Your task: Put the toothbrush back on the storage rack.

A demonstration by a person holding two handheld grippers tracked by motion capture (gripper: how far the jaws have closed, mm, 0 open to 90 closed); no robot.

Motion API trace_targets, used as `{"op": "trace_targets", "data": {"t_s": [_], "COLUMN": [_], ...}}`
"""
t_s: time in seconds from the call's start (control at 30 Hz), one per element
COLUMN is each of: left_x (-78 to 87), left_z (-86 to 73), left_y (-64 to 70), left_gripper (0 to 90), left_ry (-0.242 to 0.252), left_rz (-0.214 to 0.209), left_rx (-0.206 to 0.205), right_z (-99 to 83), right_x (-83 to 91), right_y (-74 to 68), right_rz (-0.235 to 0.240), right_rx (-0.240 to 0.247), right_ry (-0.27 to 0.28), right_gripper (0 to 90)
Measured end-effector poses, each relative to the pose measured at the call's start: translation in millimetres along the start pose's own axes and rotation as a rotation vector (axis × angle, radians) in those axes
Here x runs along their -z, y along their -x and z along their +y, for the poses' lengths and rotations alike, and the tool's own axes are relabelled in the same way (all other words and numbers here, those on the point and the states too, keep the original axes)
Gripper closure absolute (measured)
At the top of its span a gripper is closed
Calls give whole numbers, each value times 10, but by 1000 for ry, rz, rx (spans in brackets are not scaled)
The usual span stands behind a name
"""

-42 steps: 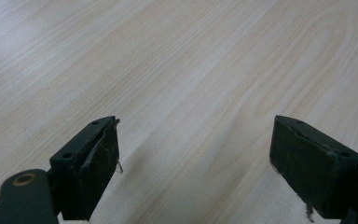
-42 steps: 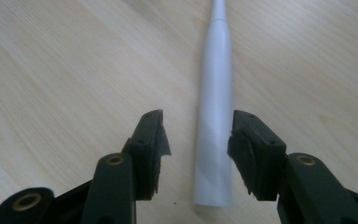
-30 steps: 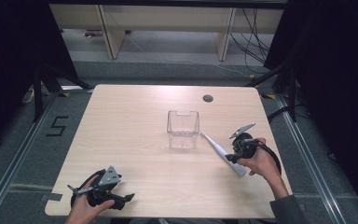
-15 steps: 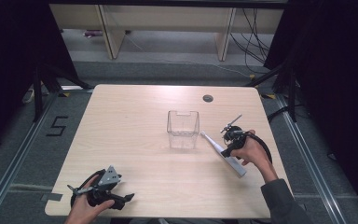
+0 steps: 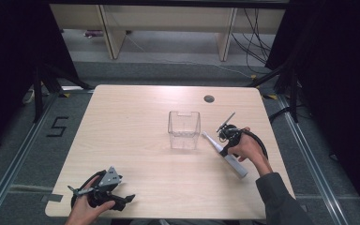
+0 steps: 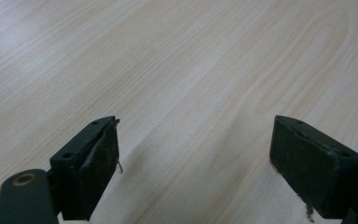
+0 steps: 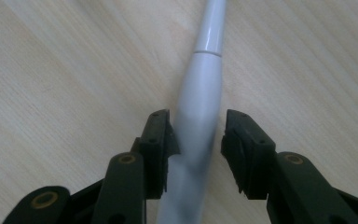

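Now the white electric toothbrush (image 5: 225,155) is lying flat on the bench (image 5: 136,117), slanting from its slim neck near the clear plastic box (image 5: 184,129) down toward the near right edge, where its thicker handle end is pointing. Seen from the right gripper view, the toothbrush (image 7: 200,88) is showing a smooth, glossy white body that is narrowing past a thin seam into a slender neck, and its wider part is sitting between the two black jaws. A second ago the right hand-held gripper (image 5: 223,134) was hanging farther right and a little back from the toothbrush; it has been moving in leftward and is now standing right over the upper part of the handle. Its jaws are standing narrowly apart around the body, the left one seeming to touch it and the right one showing a small gap, so they are bracketing it rather than pinching it. The box is standing upright just left of the toothbrush tip, apart from it. Over at the near left corner the left hand-held gripper (image 5: 104,190) is resting low on the bench where it was before, and its jaws are gaping wide over bare wood.
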State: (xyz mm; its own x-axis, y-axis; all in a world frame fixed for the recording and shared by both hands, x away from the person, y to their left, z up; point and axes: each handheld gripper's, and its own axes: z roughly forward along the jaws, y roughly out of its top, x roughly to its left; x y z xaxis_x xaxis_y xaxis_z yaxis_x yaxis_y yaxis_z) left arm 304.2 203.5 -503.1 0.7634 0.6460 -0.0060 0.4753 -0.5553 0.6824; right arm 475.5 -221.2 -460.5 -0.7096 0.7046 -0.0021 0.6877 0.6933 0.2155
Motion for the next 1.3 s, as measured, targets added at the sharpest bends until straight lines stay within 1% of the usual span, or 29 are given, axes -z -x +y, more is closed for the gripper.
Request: {"op": "trace_targets", "data": {"t_s": [0.03, 0.07, 0.2, 0.27, 0.3, 0.33, 0.4, 0.43, 0.5, 0.53, 0.57, 0.6, 0.63, 0.67, 0.73, 0.8, 0.83, 0.87, 0.93, 0.97, 1.0, 1.03, 1.07, 1.1, 1.13, 1.17, 1.2, 1.27, 1.3], "left_x": [1, 1, 0, 0, 1, 3, 2, 1, 0, 0, 2, 4, 4, 4, 2, 1, 2, 2, 4, 4, 6, 7, 7, 10, 10, 10, 9, 9, 9], "left_z": [0, 1, 1, 0, 0, 1, 1, 0, 0, 0, 0, 0, 0, 1, 1, 1, 0, 0, 1, 2, 3, 3, 4, 4, 4, 4, 3, 4, 4], "left_y": [0, 1, 2, 1, 1, 0, 2, 3, 2, 2, 1, 1, 1, 1, 5, 6, 5, 4, 4, 5, 3, 4, 5, 3, 0, -1, -1, 1, 1], "left_gripper": [153, 153, 153, 153, 153, 153, 153, 153, 153, 153, 153, 153, 153, 153, 153, 153, 153, 153, 153, 153, 153, 153, 153, 153, 153, 153, 153, 153, 153], "left_ry": [2, 2, 1, 1, 3, 3, 3, 2, 2, 2, 4, 3, 4, 4, 7, 7, 7, 7, 7, 8, 4, 3, 6, 4, 5, 5, 5, 5, 5], "left_rz": [0, 0, 0, 0, 0, 0, 0, -1, 0, 0, -1, -1, -1, -1, -2, -3, -3, -3, -3, -3, -1, -1, -3, -2, -1, -1, -1, -2, -2], "left_rx": [0, 0, 1, 0, 0, -1, 0, 1, 0, 0, -1, -1, -1, -1, 2, 2, 1, 1, 0, 0, -5, -5, -4, -7, -7, -7, -6, -6, -7], "right_z": [9, 14, 34, 52, 69, 85, 103, 120, 141, 143, 154, 169, 179, 181, 201, 203, 217, 222, 238, 241, 245, 253, 258, 265, 263, 276, 271, 279, 277], "right_x": [-7, -19, -42, -56, -74, -73, -92, -85, -99, -114, -116, -113, -122, -125, -124, -153, -153, -168, -176, -177, -184, -178, -179, -183, -189, -179, -186, -184, -189], "right_y": [-3, 5, -1, 13, 14, 7, 16, 2, -3, 15, 21, -9, 5, -14, -27, 22, -10, 5, 6, 18, 37, 10, 4, 10, 10, -12, -2, -14, -11], "right_rz": [2, 0, 5, 9, 8, 16, 14, 18, 17, 20, 22, 25, 23, 19, 20, 12, 3, 13, 7, 8, 7, 9, 3, 12, -9, -2, -5, 8, -3], "right_rx": [-1, 13, -1, 13, 12, -6, 5, -13, -8, 18, 25, -22, -3, -39, -48, 20, -21, 2, -1, 11, 38, 4, 5, 14, 30, 0, 19, 23, 23], "right_ry": [-6, -10, -27, -34, -39, -57, -64, -80, -88, -89, -98, -117, -116, -145, -162, -165, -185, -174, -196, -197, -200, -205, -213, -216, -221, -228, -222, -226, -227], "right_gripper": [618, 621, 630, 631, 638, 641, 646, 649, 658, 660, 660, 661, 661, 662, 663, 664, 665, 665, 666, 666, 667, 667, 667, 668, 668, 668, 669, 670, 670]}}
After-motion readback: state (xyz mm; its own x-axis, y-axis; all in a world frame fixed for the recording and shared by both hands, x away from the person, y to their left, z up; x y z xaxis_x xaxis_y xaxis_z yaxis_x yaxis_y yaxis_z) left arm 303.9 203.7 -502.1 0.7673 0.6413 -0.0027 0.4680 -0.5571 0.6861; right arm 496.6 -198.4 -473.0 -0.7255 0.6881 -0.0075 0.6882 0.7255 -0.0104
